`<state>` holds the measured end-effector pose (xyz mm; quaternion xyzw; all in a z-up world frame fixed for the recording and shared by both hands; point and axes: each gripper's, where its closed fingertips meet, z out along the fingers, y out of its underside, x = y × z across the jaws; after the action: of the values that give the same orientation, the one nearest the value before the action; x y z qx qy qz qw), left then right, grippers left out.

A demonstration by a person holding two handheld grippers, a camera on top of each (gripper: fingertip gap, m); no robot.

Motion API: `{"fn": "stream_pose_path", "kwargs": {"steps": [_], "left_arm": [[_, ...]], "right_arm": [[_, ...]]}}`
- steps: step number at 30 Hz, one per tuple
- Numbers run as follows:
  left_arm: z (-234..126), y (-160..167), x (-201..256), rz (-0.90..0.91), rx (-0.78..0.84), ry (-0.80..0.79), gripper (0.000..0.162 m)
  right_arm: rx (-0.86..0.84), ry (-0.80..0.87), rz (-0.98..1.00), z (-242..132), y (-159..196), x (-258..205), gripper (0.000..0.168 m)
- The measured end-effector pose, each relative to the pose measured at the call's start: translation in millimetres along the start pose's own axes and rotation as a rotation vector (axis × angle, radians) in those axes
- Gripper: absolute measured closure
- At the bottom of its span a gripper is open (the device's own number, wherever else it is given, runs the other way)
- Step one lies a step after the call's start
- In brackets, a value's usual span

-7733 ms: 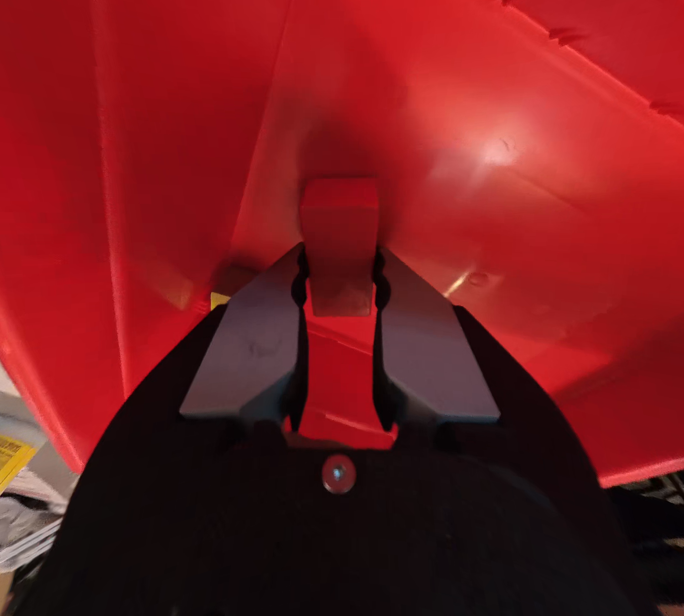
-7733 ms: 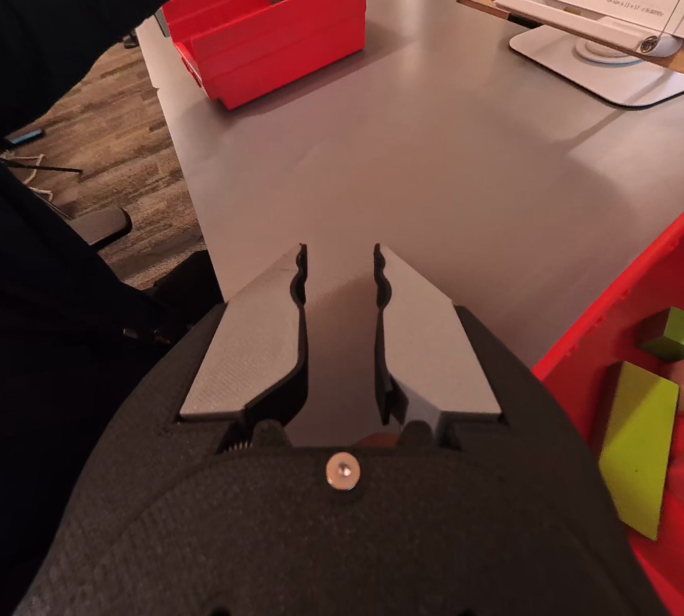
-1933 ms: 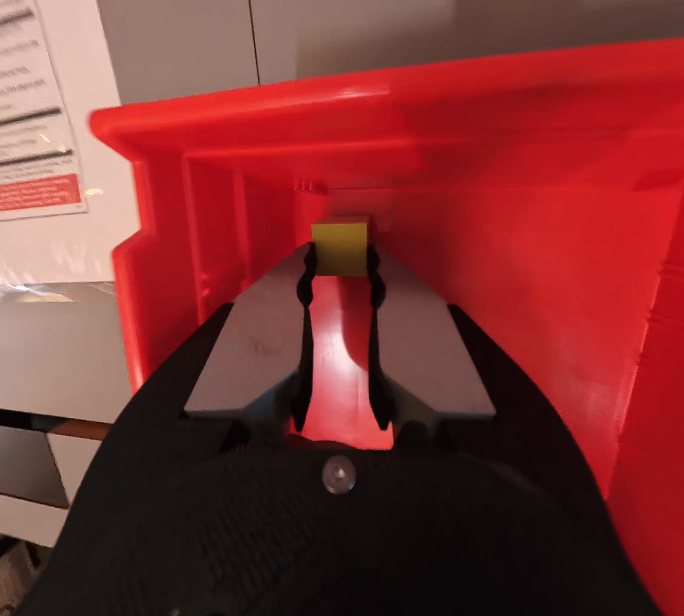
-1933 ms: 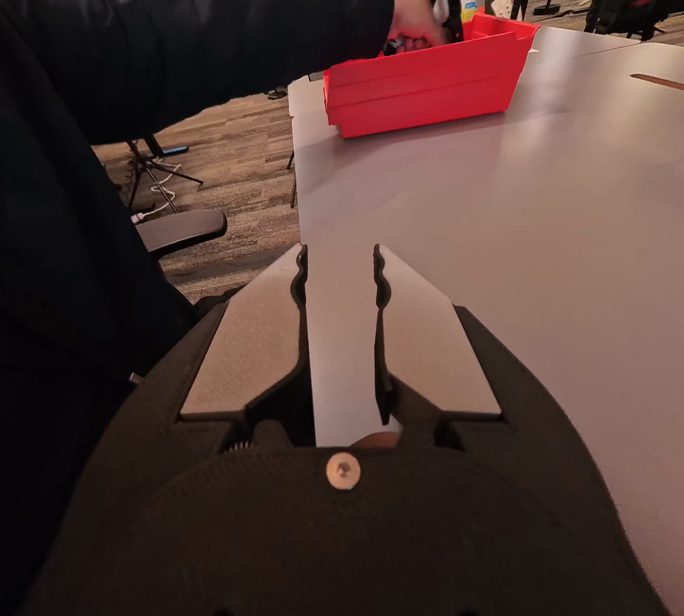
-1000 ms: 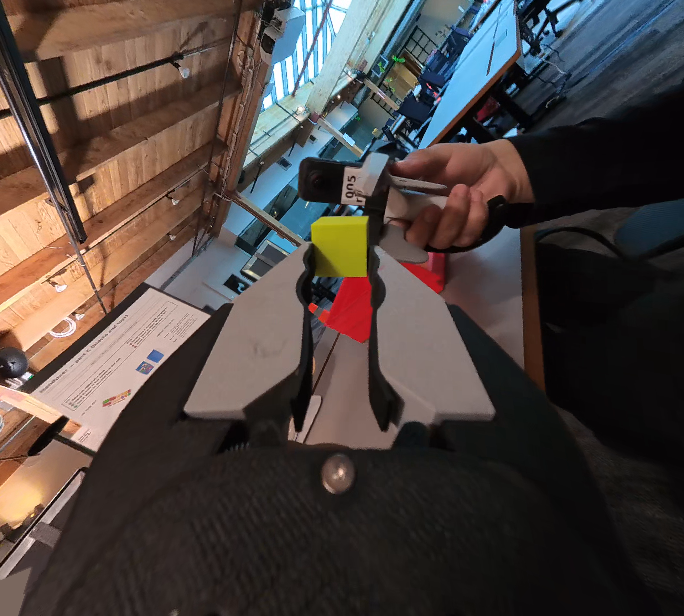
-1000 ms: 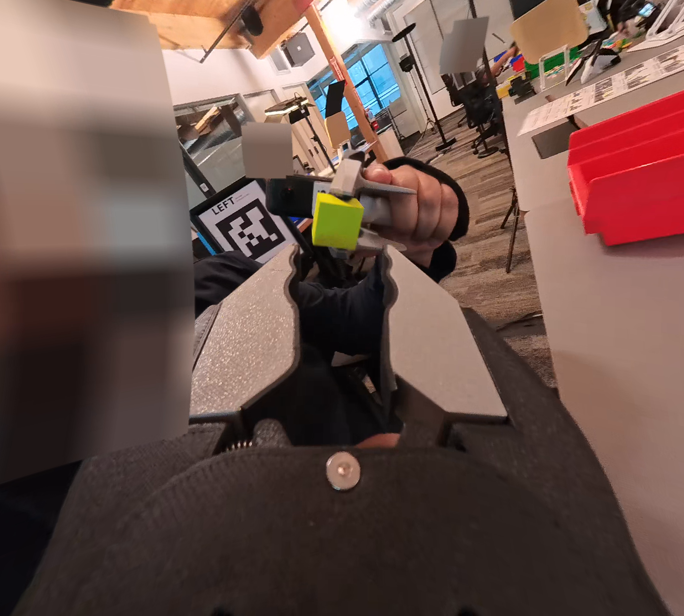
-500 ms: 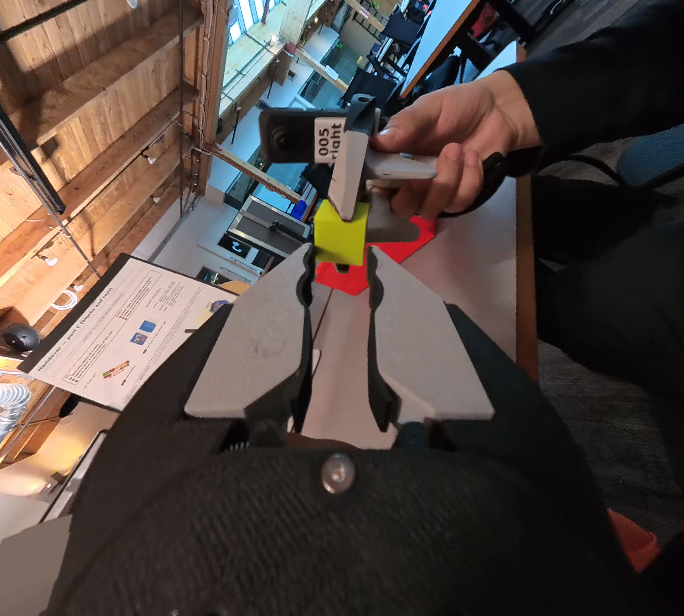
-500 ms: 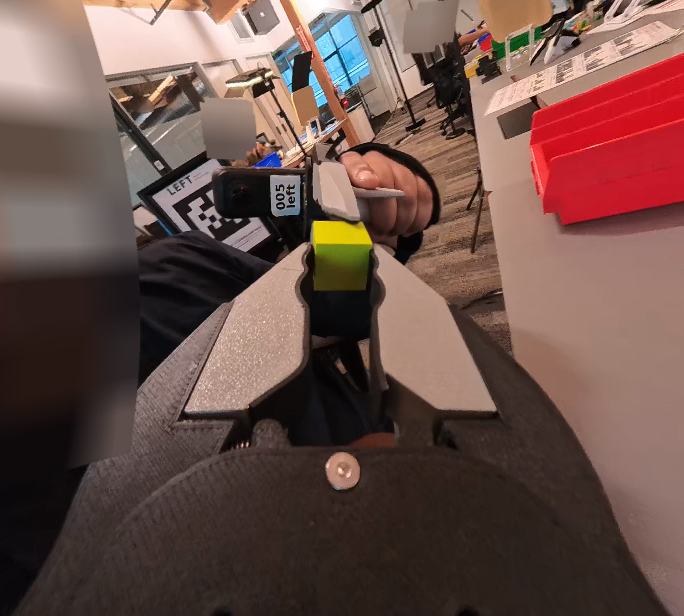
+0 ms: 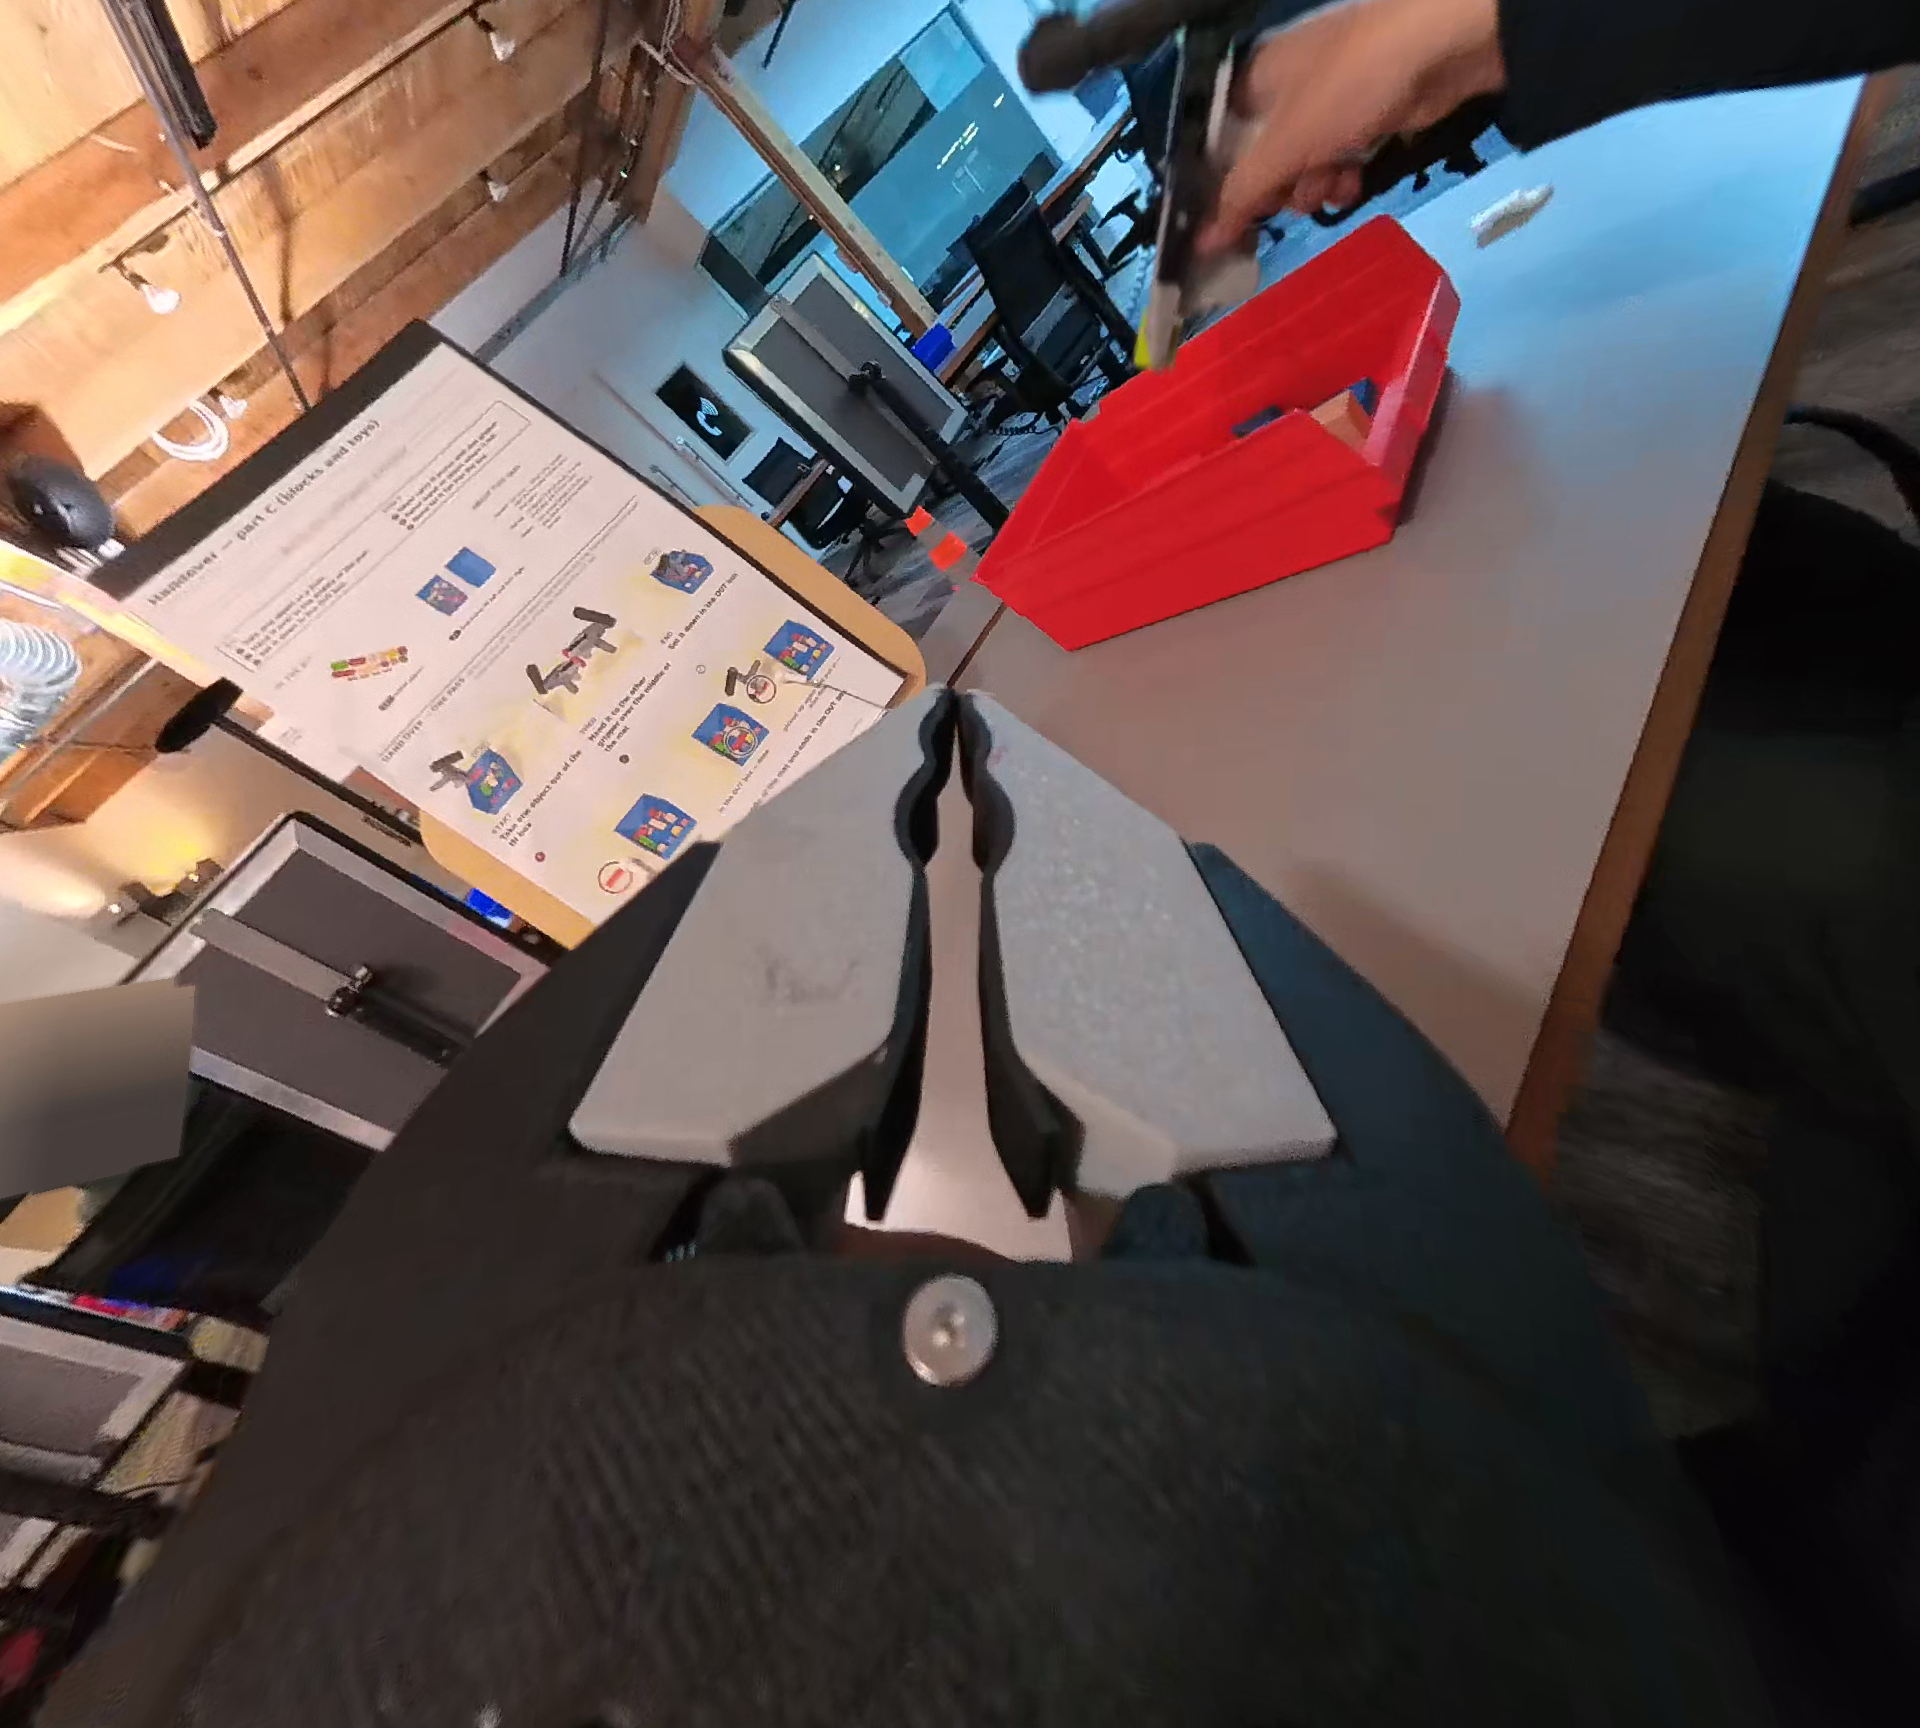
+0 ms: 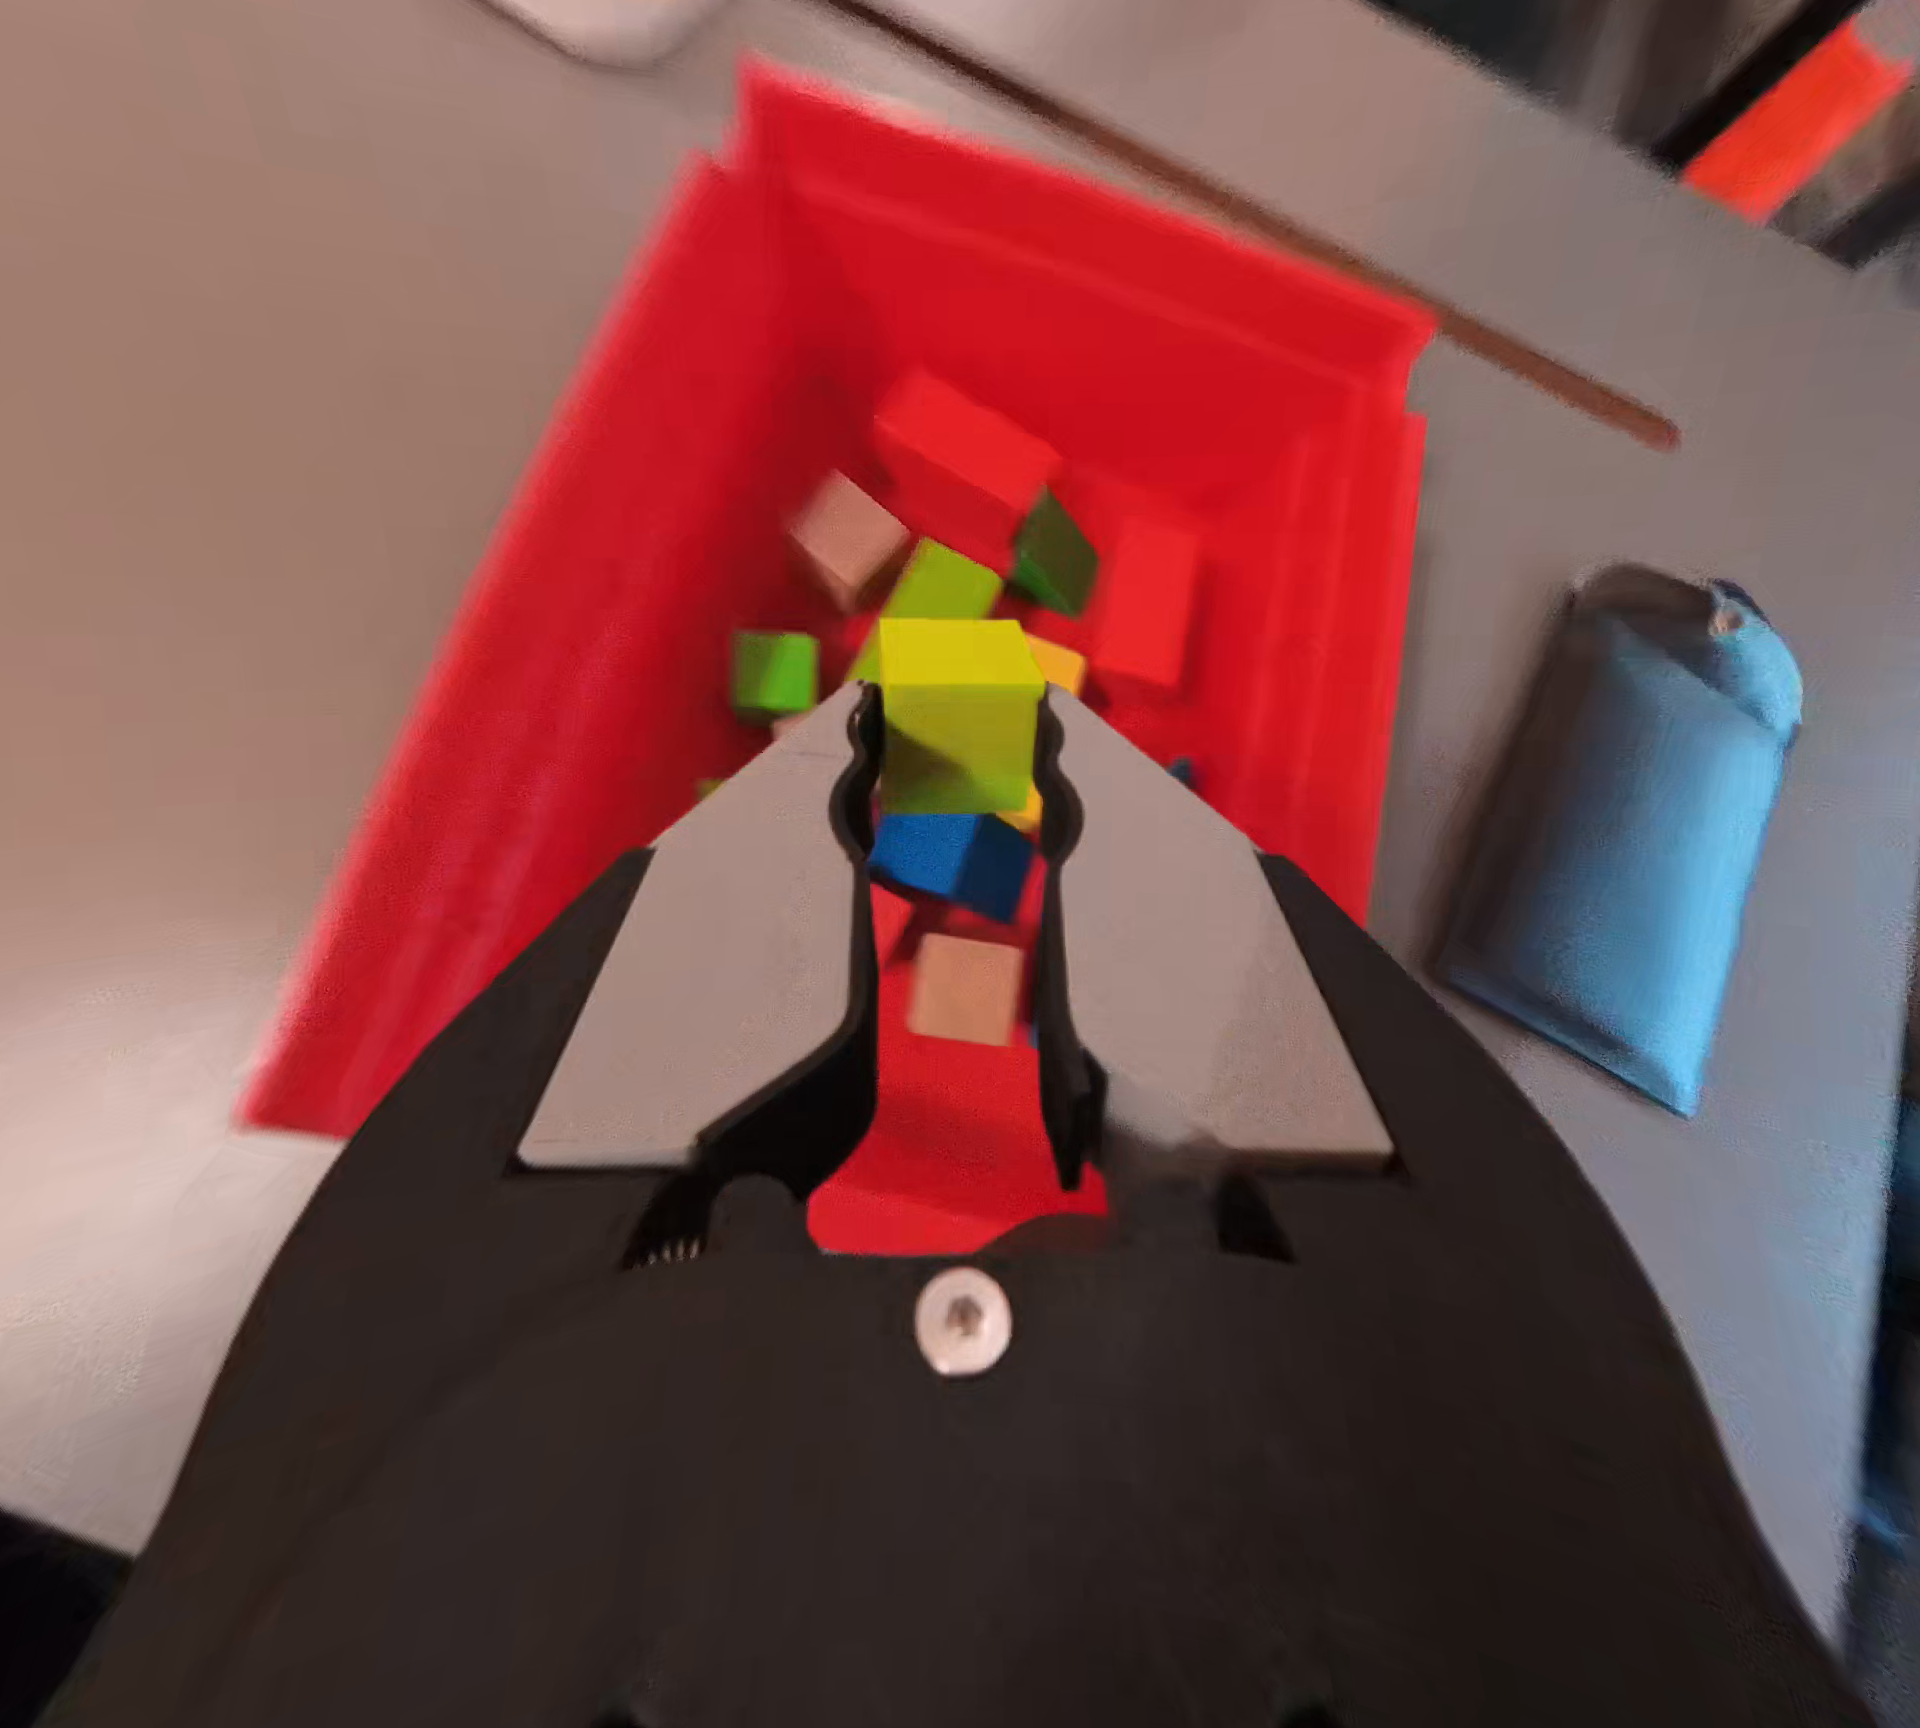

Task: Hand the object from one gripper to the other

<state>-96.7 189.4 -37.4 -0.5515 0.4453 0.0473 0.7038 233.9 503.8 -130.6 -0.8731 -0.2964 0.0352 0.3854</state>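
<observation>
My right gripper (image 10: pixel 956 712) is shut on a yellow-green cube (image 10: pixel 958 710) and holds it above the open red bin (image 10: pixel 582 473), pointing down into it. The bin holds several loose coloured blocks. My left gripper (image 9: pixel 956 710) is shut and empty, low over the grey table (image 9: pixel 1351 743). In the left wrist view the right gripper (image 9: pixel 1164 328) shows far off, blurred, held in a hand over the red bin (image 9: pixel 1226 494); only a sliver of the cube shows at its tips.
An instruction sheet on a stand (image 9: pixel 499 639) stands left of the table. A blue pouch (image 10: pixel 1631 826) lies right of the bin. A small white piece (image 9: pixel 1512 208) lies on the far table. The table's front edge (image 9: pixel 1662 743) runs along the right. The grippers' ends are close to 45 cm from one another.
The left gripper let go of the cube and closed empty, then drew back. The right gripper took the cube and swung it down over the red bin.
</observation>
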Motion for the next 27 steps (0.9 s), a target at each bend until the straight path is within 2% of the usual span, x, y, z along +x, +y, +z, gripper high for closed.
{"fn": "stream_pose_path", "kwargs": {"steps": [2, 4, 6, 9, 12, 16, 20, 27], "left_arm": [[0.5, -2.2, -0.8, -0.023, 0.026, 0.008, 0.162], [-0.9, -4.1, 1.7, -0.035, 0.048, 0.028, 0.162], [-2.2, 0.6, -1.6, -0.045, 0.022, 0.019, 0.162], [-5.8, 3.1, -5.3, -0.069, 0.028, 0.019, 0.162], [-5.7, 7.1, -10.3, -0.105, 0.029, 0.017, 0.162], [-2.2, 15.9, -11.3, -0.112, 0.007, 0.019, 0.162], [1.3, 22.5, -8.9, -0.098, -0.027, 0.019, 0.162], [-3.5, 15.4, -10.0, -0.102, -0.008, 0.016, 0.162]], "right_arm": [[-0.145, 0.006, -0.024, 30.9, 14.8, 9.1, 0.141], [-0.278, 0.092, -0.055, 54.5, 31.4, 28.2, 0.141], [-0.404, 0.144, -0.077, 69.1, 48.8, 42.4, 0.142], [-0.508, 0.146, -0.056, 79.9, 63.8, 49.5, 0.141], [-0.56, 0.162, -0.048, 86.1, 70.9, 57.1, 0.141], [-0.544, 0.107, 0.006, 94.2, 65.1, 50.7, 0.142], [-0.603, 0.11, -0.039, 97.6, 71.1, 49.7, 0.141], [-0.625, 0.092, -0.077, 102.5, 76.7, 45.8, 0.14]]}}
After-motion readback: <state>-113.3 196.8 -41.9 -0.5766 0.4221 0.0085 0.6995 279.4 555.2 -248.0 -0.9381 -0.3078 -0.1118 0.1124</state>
